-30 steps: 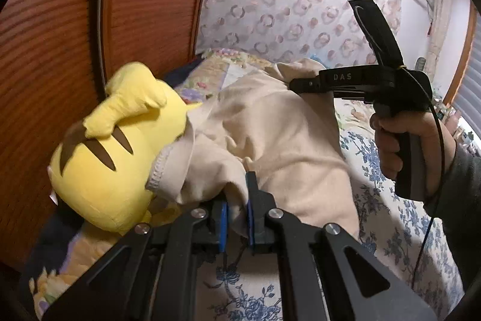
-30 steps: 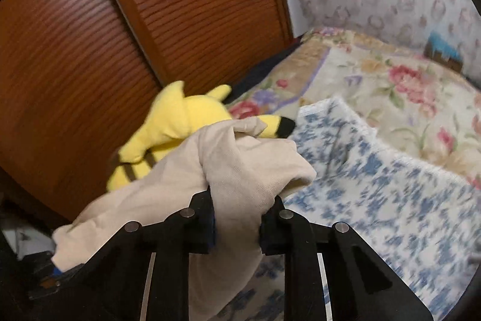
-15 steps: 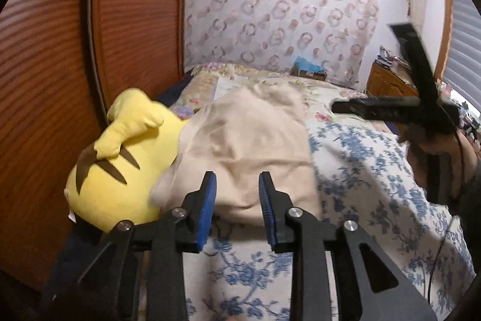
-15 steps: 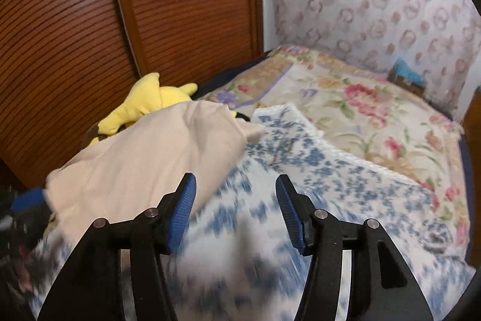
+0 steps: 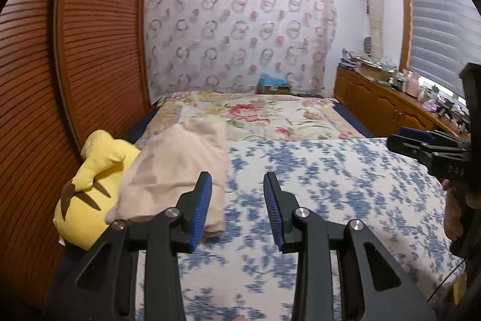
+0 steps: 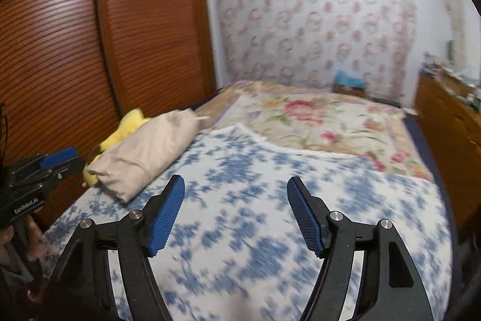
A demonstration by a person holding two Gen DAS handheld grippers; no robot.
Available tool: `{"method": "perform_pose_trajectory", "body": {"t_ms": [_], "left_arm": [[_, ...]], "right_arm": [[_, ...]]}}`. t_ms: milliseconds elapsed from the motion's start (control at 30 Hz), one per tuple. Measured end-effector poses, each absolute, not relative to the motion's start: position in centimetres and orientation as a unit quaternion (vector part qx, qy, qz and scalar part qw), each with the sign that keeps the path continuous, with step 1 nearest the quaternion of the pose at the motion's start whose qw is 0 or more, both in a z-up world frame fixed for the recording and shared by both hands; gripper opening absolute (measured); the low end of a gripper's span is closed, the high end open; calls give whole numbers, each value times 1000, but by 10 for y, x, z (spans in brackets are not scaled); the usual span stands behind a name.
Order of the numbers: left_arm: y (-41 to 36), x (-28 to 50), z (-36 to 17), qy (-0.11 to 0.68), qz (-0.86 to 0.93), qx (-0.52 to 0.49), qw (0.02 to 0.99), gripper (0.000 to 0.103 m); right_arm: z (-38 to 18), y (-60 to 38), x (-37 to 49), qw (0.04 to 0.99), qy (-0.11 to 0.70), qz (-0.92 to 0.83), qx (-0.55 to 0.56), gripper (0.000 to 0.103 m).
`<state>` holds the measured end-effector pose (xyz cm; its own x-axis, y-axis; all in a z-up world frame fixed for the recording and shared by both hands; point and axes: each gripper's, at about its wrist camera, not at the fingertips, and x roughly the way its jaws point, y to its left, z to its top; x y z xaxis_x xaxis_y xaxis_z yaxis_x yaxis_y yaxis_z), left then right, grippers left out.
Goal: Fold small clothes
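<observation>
A folded garment point(image 5: 180, 164) is laid on the bed point(image 5: 315, 179) along its left edge, leaned partly over a plush toy point(image 5: 90, 185) that is wedged between it and the slatted doors point(image 5: 75, 50) on the left. A second spread point(image 5: 255, 116) is seen behind the garment toward the wall, and a cabinet point(image 5: 384, 107) is placed to the right of the bed. The left hand-held gripper point(image 5: 237, 200) is held just right of the garment's near end, and the right hand-held gripper point(image 6: 236, 209) well to its right, both over the bed.

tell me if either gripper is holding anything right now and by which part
Nothing is held. The left gripper and right gripper are both open and empty; the folded beige garment lies free on the bed, against the yellow plush toy.
</observation>
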<state>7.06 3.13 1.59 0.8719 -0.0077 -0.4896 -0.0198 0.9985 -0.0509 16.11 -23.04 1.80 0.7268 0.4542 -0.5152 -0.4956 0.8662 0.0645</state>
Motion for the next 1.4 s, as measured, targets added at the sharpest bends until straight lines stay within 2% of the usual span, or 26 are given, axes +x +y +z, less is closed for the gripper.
{"method": "perform_pose_trajectory", "body": {"t_ms": [500,1400], "left_arm": [[-33,44,51,224,-17,-5,974,34],[-42,40,56,224,-12,-10,975,35]], "right_arm": [[55,-309,84,960,203,190,-10,73],[51,-316,75,965,199,173,-7,73]]}}
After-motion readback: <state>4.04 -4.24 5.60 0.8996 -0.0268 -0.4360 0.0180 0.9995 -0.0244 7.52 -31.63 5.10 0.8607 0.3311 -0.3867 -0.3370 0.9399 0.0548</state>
